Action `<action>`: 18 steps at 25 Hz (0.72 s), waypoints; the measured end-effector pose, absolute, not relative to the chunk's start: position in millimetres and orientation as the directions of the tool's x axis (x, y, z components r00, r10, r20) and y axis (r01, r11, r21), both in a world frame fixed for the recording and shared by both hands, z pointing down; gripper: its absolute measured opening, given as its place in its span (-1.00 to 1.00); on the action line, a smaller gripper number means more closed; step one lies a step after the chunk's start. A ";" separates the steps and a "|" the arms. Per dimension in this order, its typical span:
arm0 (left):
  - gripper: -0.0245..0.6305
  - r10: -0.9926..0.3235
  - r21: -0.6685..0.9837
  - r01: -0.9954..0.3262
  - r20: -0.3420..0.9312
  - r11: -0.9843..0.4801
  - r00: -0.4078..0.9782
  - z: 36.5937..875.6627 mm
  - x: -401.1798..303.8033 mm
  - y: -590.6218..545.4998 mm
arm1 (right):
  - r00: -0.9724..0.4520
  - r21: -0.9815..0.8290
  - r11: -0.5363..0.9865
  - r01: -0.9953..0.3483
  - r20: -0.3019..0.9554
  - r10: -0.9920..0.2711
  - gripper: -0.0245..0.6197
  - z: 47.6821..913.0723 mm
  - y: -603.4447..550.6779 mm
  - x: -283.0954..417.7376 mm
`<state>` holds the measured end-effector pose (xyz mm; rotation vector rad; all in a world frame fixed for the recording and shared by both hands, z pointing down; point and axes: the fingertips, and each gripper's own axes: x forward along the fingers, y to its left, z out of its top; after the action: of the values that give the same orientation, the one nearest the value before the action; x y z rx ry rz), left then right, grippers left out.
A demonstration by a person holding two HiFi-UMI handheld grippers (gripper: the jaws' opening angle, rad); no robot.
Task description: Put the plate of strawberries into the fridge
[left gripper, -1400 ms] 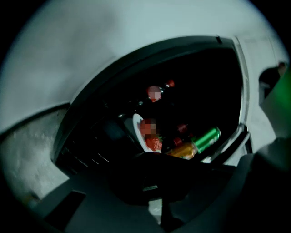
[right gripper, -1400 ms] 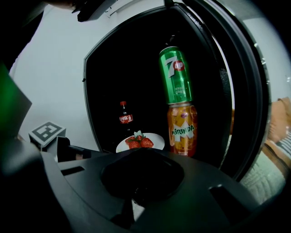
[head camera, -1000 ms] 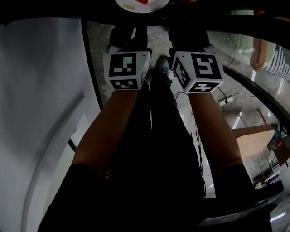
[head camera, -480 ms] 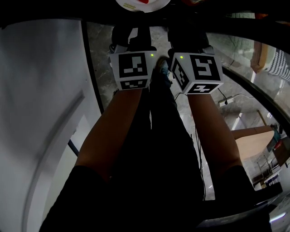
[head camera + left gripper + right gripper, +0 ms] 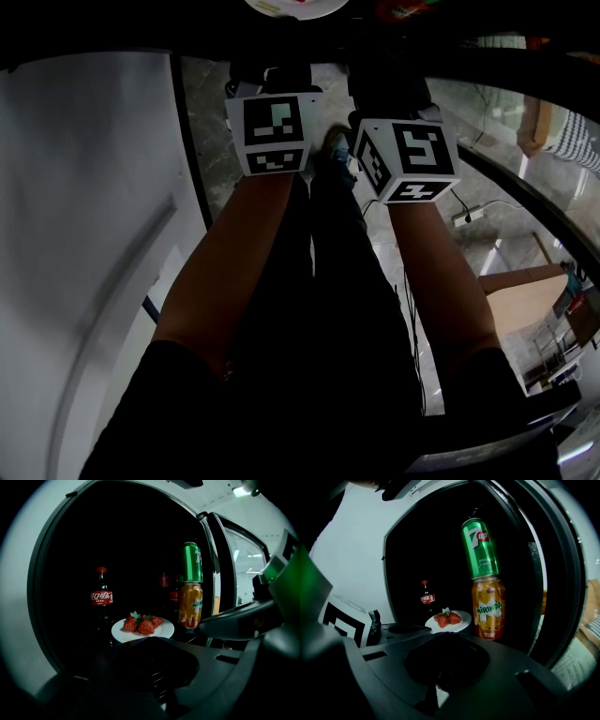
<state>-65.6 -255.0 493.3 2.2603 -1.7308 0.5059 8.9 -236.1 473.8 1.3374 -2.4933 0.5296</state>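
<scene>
Nearest, the left gripper (image 5: 150,644) and right gripper (image 5: 446,641) hover with jaws pressed together on nothing. Farther in, the plate (image 5: 162,632) of strawberries (image 5: 143,624) rests inside the fridge (image 5: 136,541), left of the stacked cans (image 5: 486,585). I'd draw both straight back, clear of that stack.

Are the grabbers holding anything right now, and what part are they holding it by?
Nothing is held. The left gripper and the right gripper are both shut and empty. The plate of strawberries sits in the fridge, apart from both.
</scene>
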 end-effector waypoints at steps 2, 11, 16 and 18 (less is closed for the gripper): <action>-0.93 -0.878 -0.013 -0.964 0.416 -0.266 0.236 492.7 -66.6 -254.6 | -0.540 -0.191 0.508 -0.840 0.393 -0.744 -0.91 473.9 -236.4 8.2; -0.93 -0.899 0.004 -0.961 0.351 -0.277 0.261 463.1 -76.2 -247.5 | -0.499 -0.164 0.473 -0.866 0.356 -0.790 -0.91 457.0 -242.5 15.5; -0.93 -0.913 -0.034 -0.961 0.322 -0.275 0.250 444.6 -90.4 -239.7 | -0.485 -0.126 0.472 -0.873 0.339 -0.806 -0.91 442.1 -239.7 11.3; -0.93 -0.917 -0.042 -0.961 0.313 -0.273 0.247 438.9 -94.9 -237.2 | -0.480 -0.114 0.470 -0.875 0.327 -0.814 -0.91 433.5 -237.3 9.4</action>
<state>-94.9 -237.2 438.9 2.3504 -1.7888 0.4164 9.4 -237.3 433.5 1.4569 -2.4913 0.3918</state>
